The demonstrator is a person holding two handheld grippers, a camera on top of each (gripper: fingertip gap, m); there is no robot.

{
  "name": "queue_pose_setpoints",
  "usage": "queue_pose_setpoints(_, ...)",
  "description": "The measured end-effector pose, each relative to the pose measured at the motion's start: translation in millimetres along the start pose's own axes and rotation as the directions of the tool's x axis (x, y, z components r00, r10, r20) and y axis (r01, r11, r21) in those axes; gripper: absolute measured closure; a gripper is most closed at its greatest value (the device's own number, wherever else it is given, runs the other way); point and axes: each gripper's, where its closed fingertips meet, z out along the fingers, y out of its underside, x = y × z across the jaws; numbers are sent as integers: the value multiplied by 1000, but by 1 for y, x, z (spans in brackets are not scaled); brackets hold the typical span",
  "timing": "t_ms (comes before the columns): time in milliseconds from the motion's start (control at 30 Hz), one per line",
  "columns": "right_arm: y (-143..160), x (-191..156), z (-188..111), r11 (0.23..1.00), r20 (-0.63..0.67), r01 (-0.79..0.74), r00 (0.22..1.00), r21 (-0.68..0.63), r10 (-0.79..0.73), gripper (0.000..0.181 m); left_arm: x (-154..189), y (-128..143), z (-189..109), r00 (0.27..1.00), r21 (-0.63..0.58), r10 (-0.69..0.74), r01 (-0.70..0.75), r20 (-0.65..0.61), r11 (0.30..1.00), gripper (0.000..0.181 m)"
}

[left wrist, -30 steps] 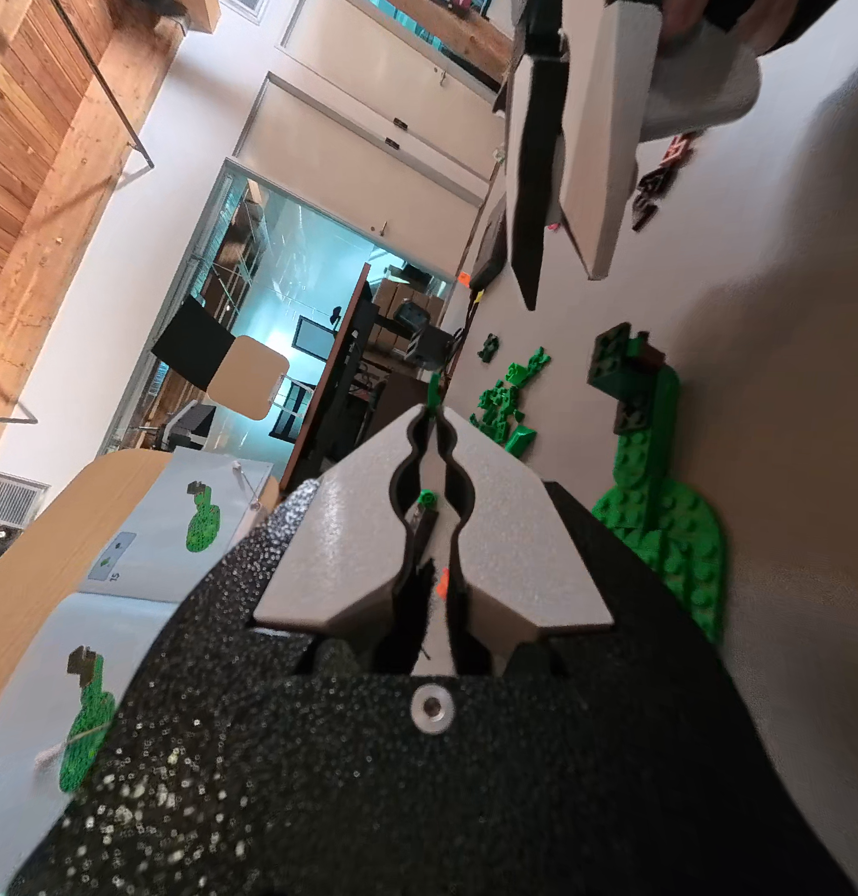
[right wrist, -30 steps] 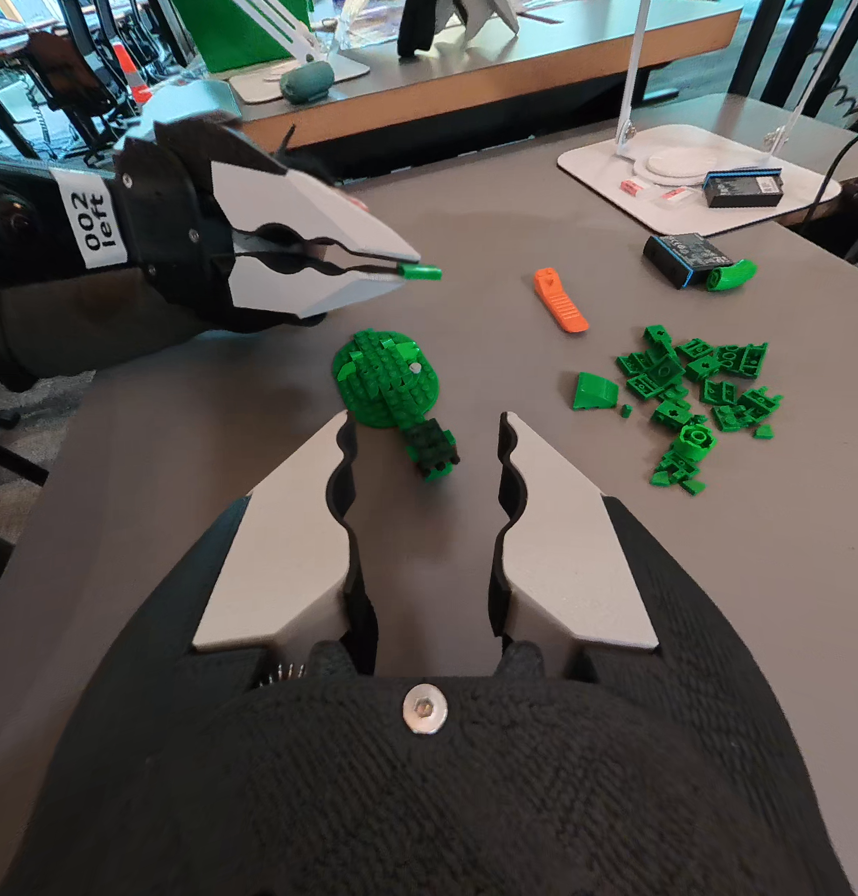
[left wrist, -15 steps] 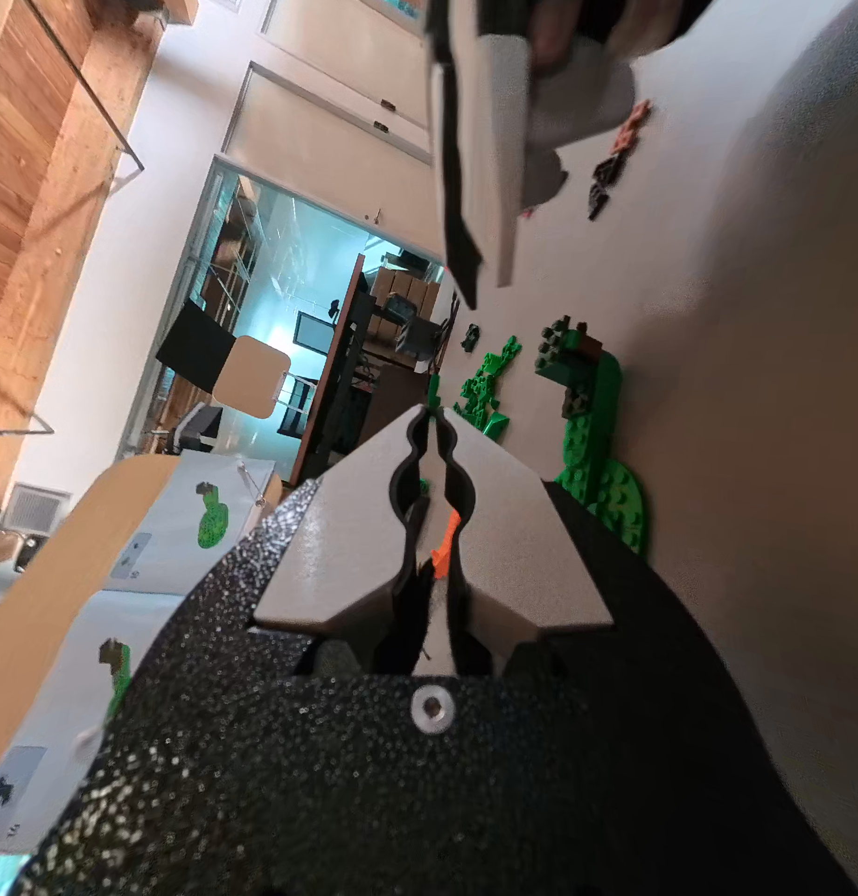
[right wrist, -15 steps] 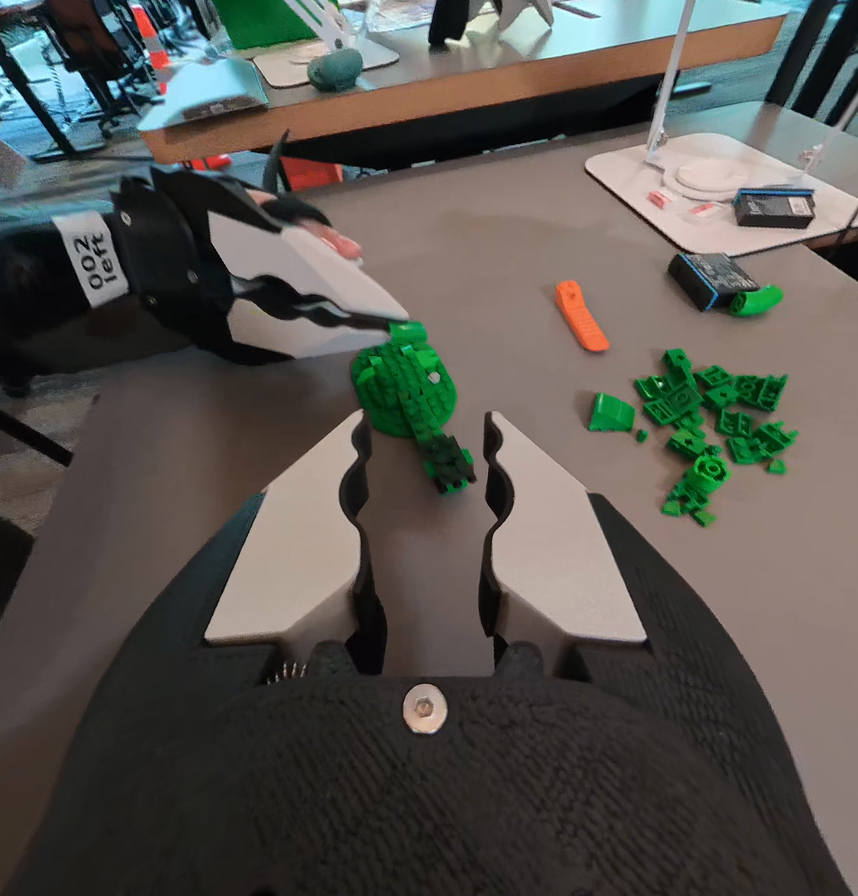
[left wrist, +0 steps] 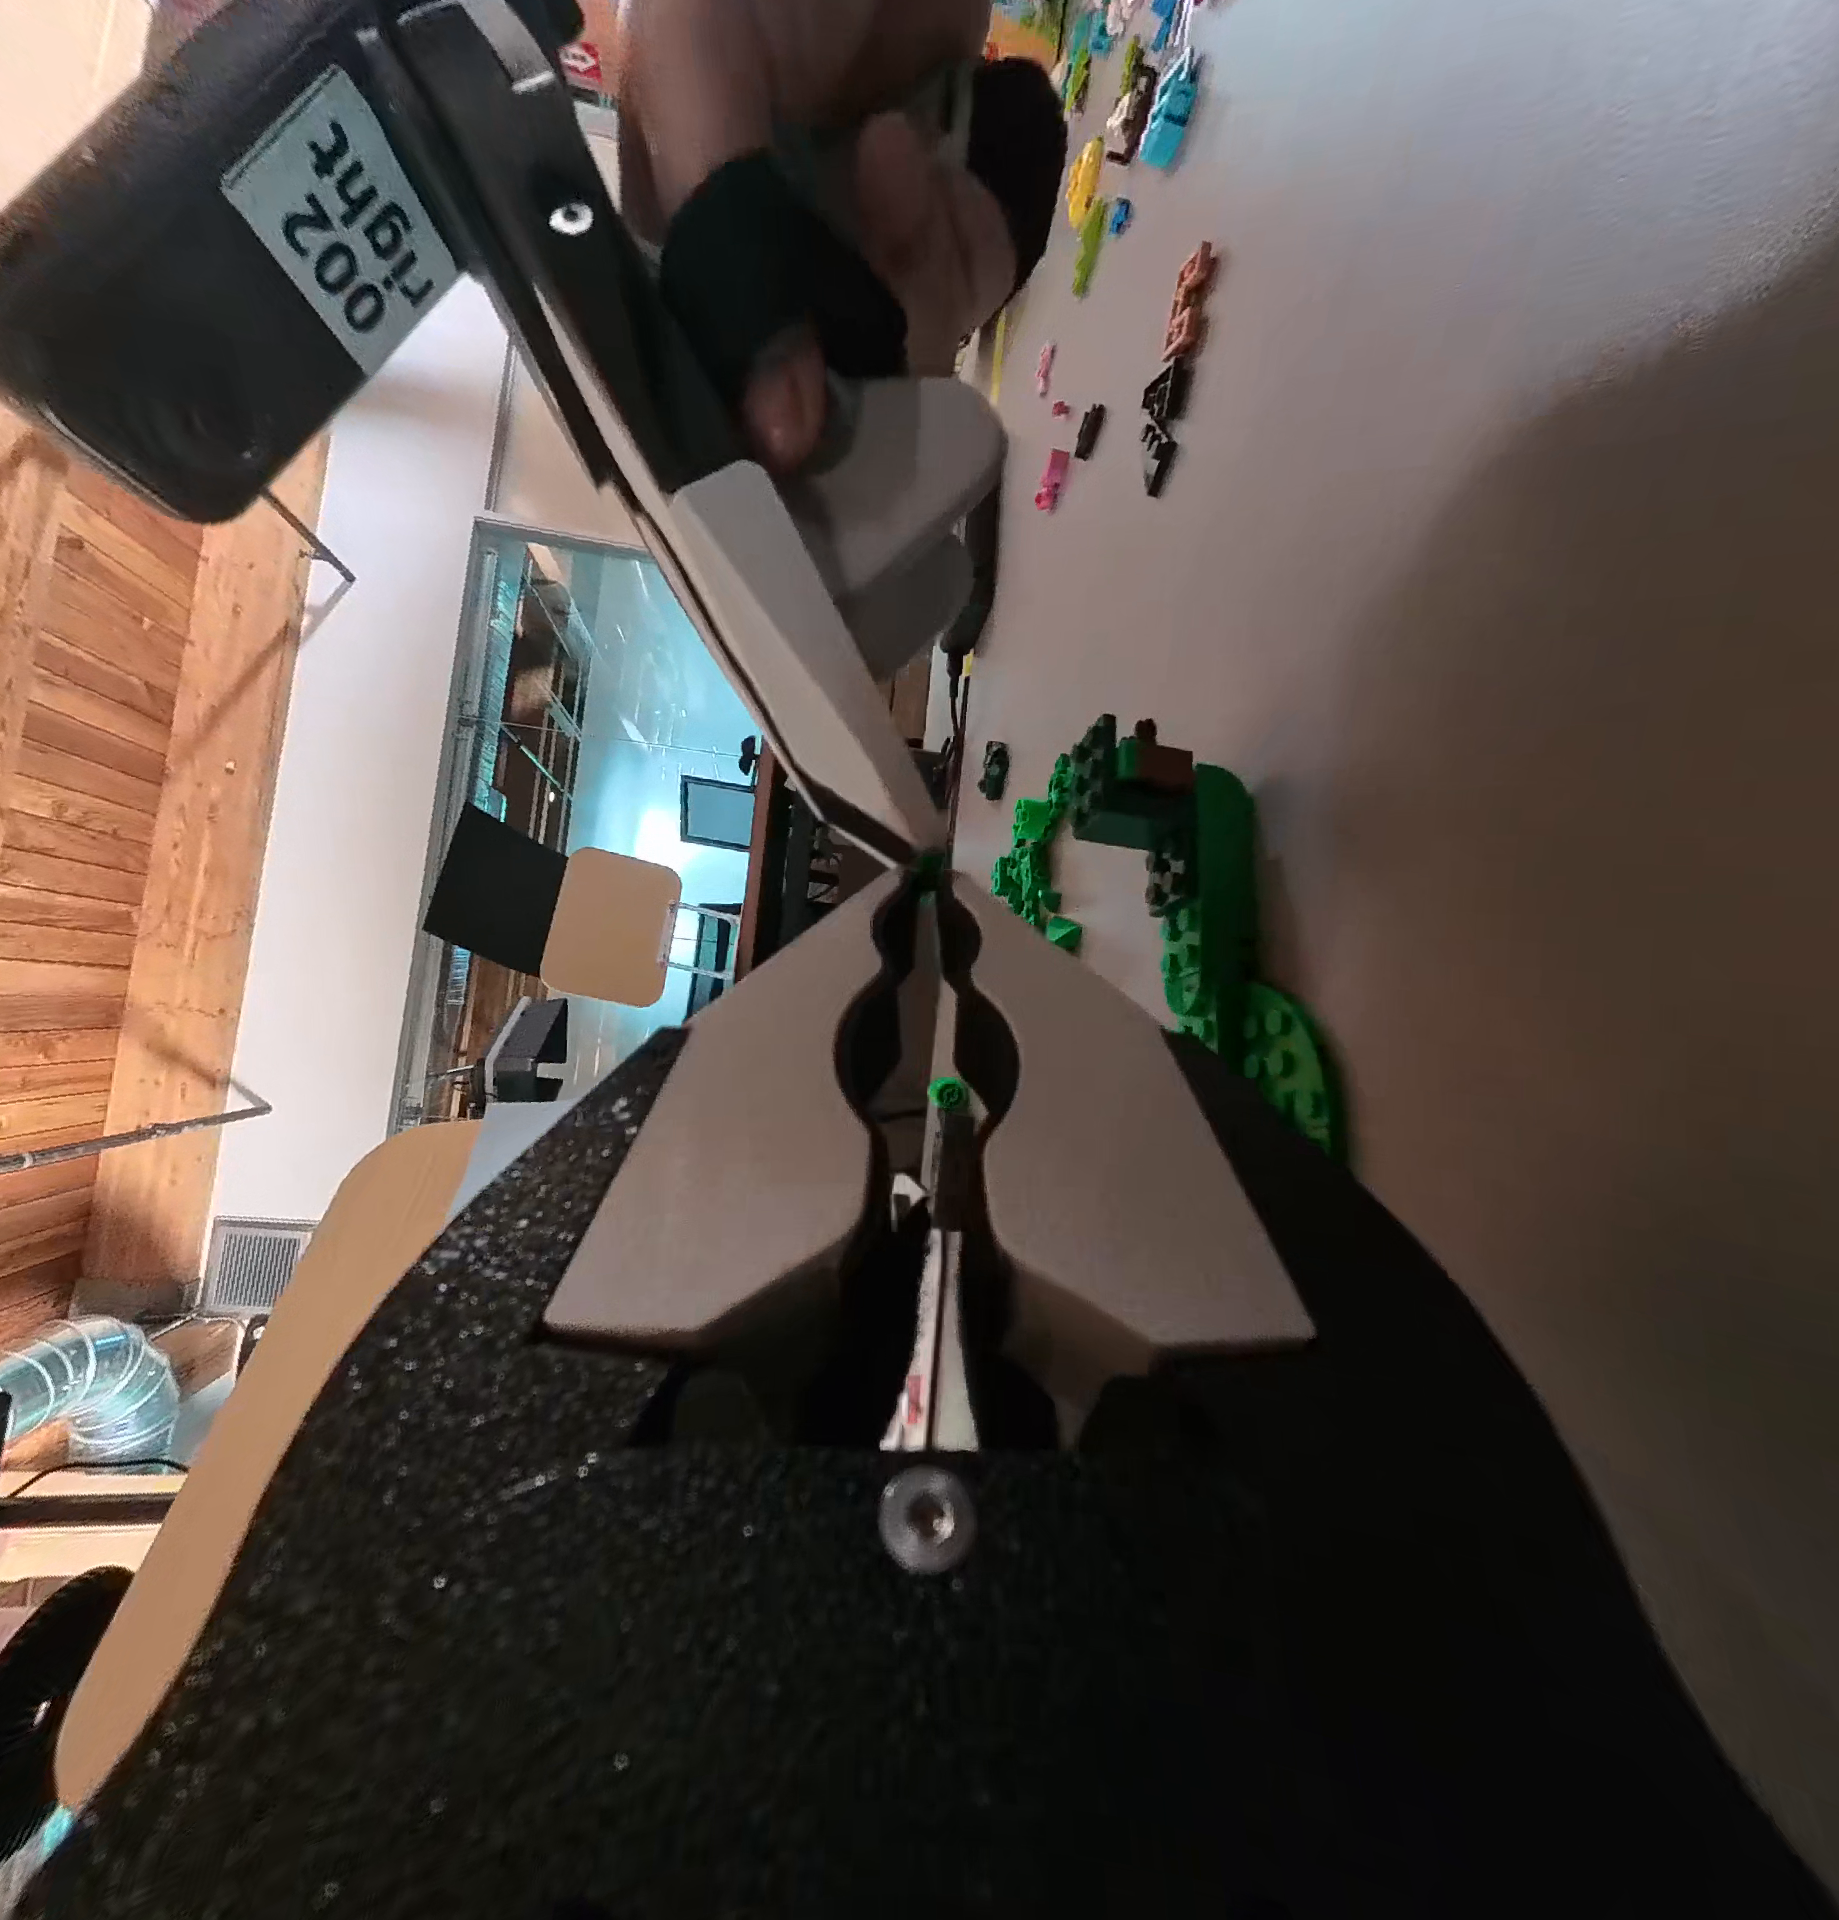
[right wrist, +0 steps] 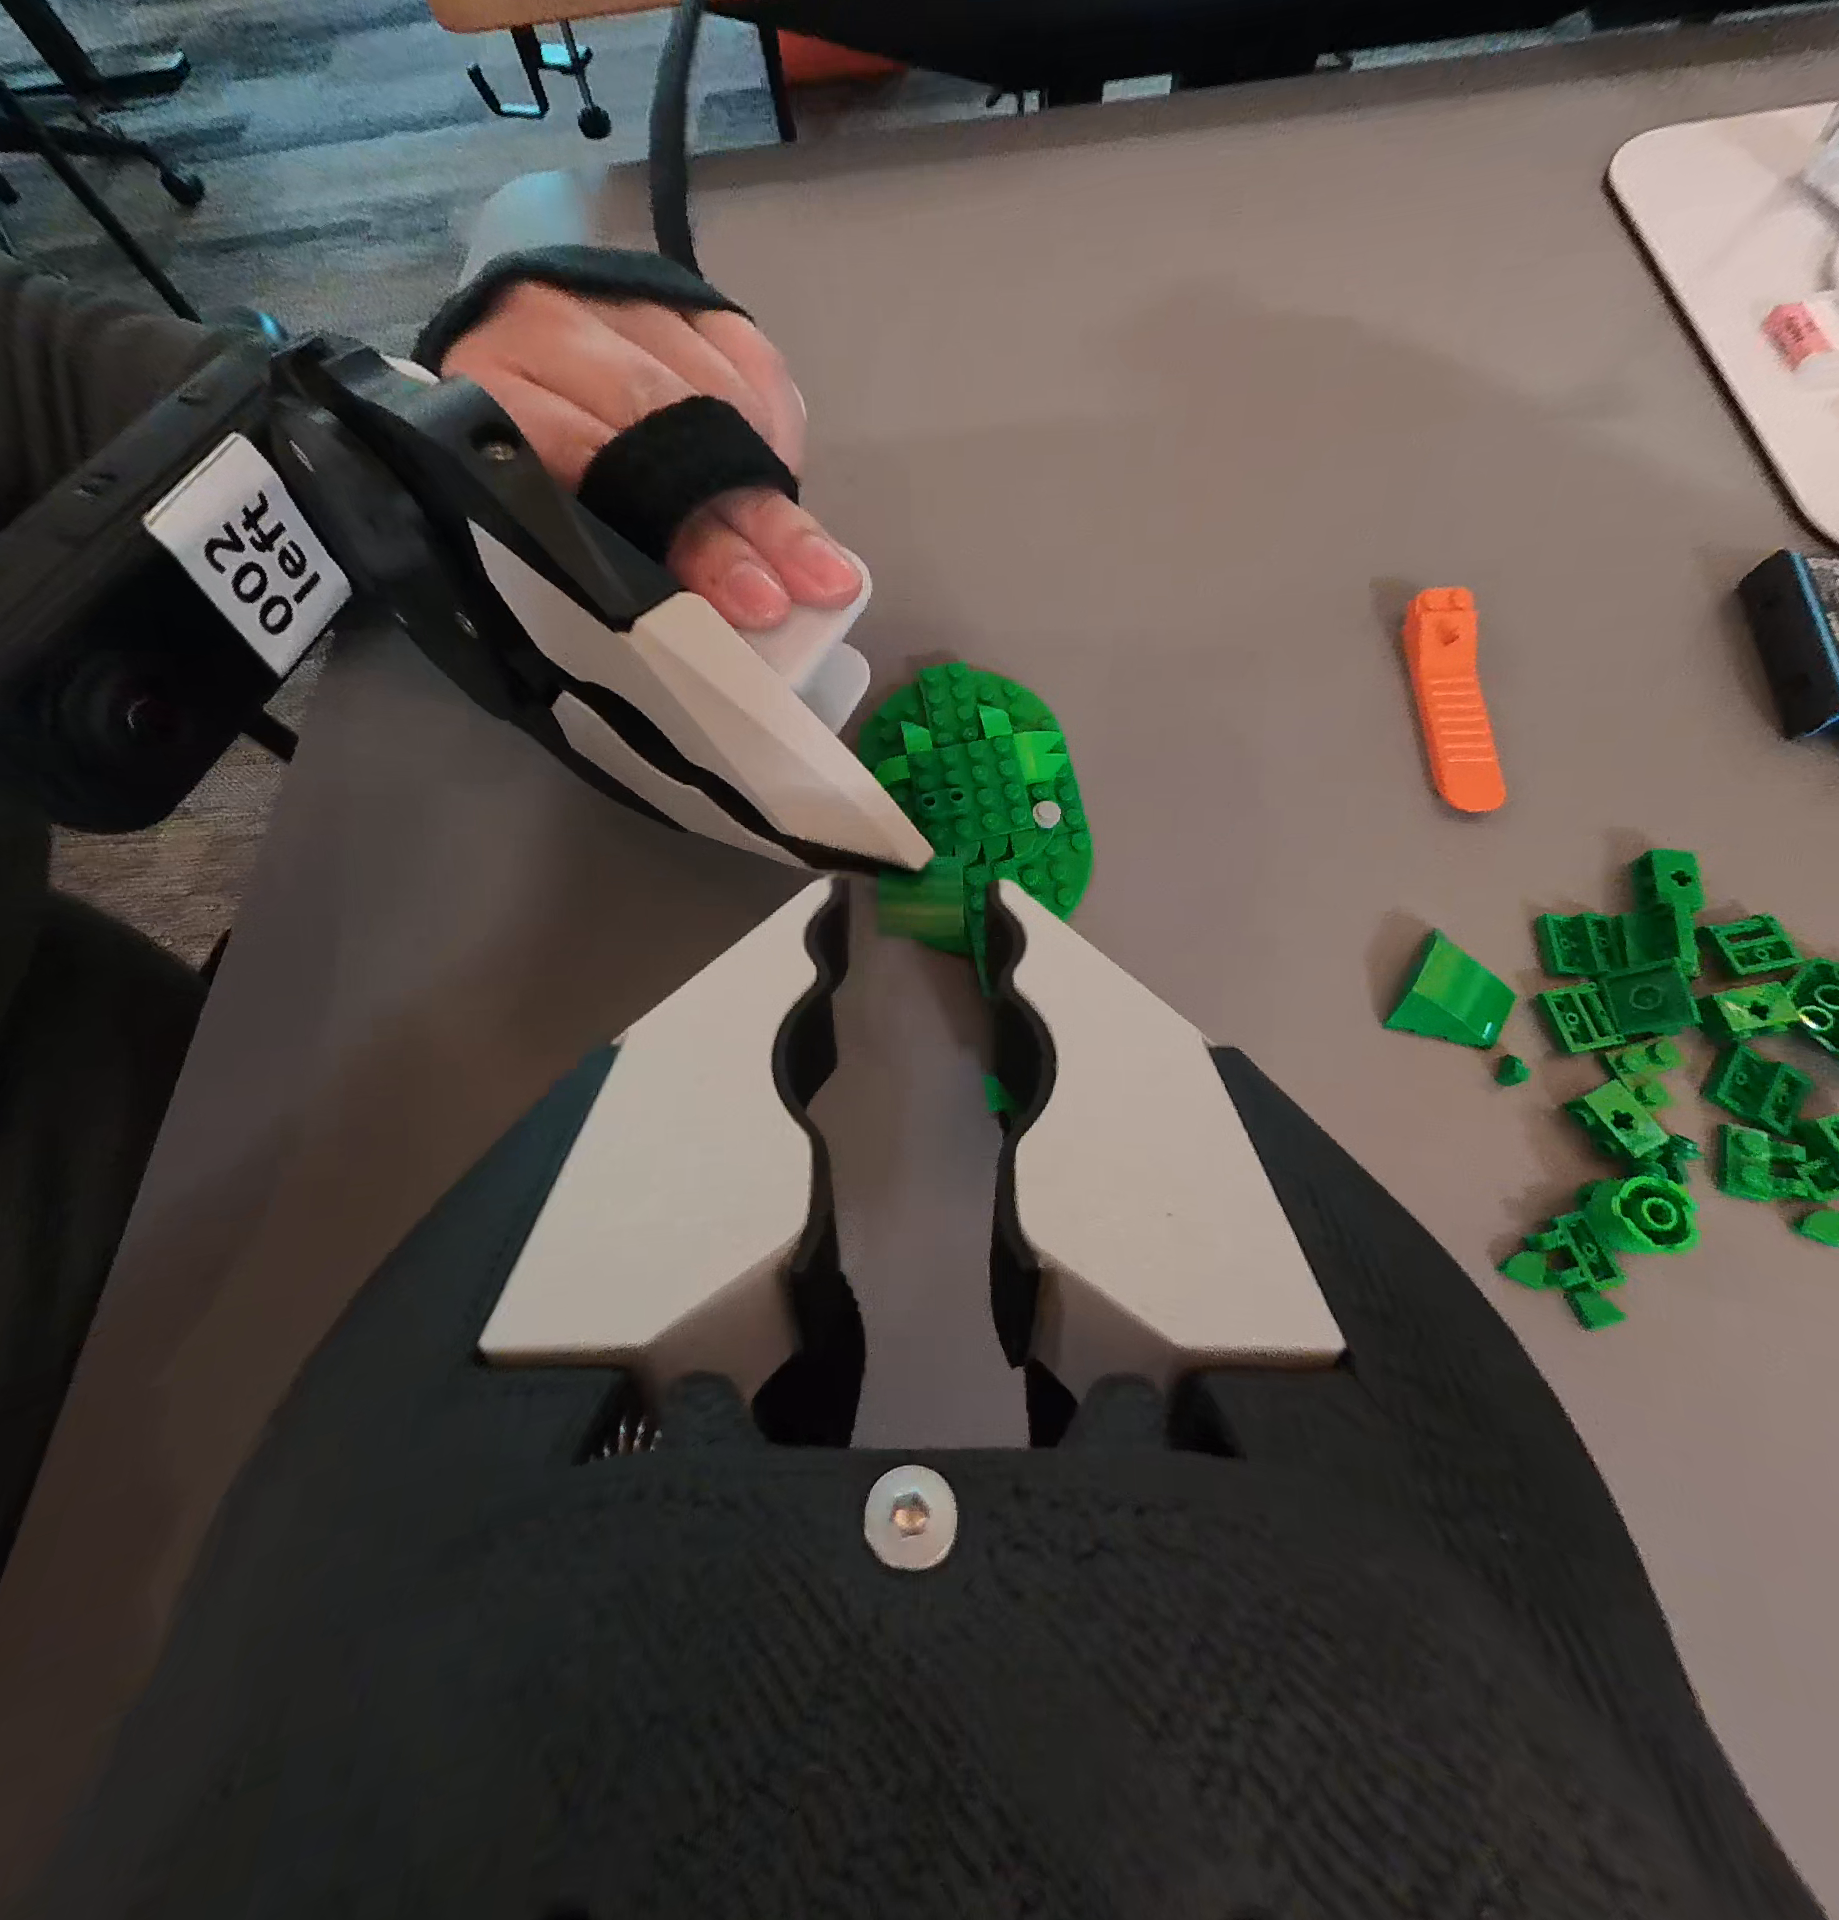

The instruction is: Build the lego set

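Observation:
My left gripper (left wrist: 925, 881) is shut on a small green lego piece (left wrist: 927, 864) at its tips. In the right wrist view the left gripper (right wrist: 910, 857) comes in from the left and holds the piece (right wrist: 915, 906) just above the near edge of the green lego build (right wrist: 982, 779) on the grey table (right wrist: 1258, 468). My right gripper (right wrist: 920, 899) is open, with its fingertips on either side of that piece. The right gripper also shows in the left wrist view (left wrist: 894, 847), tip to tip with the left. The build (left wrist: 1211, 883) lies flat, with a darker block at one end.
A pile of loose green pieces (right wrist: 1725, 1070) and an orange brick separator (right wrist: 1455, 707) lie to the right. A black box (right wrist: 1814, 655) and a white mat (right wrist: 1746, 270) are at the far right. Coloured pieces (left wrist: 1164, 416) lie farther along the table. My two grippers' fingertips are within a few centimetres of each other. The orange brick separator (right wrist: 1455, 707) lies around 15 cm away from my right fingertips.
The two grippers have come together tip to tip over the build's near edge. The right jaws have narrowed around the green piece, which the left gripper still holds.

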Motion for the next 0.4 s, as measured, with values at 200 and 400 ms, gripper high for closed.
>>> queue_pose_setpoints(200,2,1,1,999,7,25,1000,-39,-24,167,0,1,-1,1000,-3,19,-19,-5,1000,180)
queue_pose_setpoints(400,5,1,5,995,39,43,998,-93,-40,167,4,2,-1,999,14,-18,18,-46,1000,181)
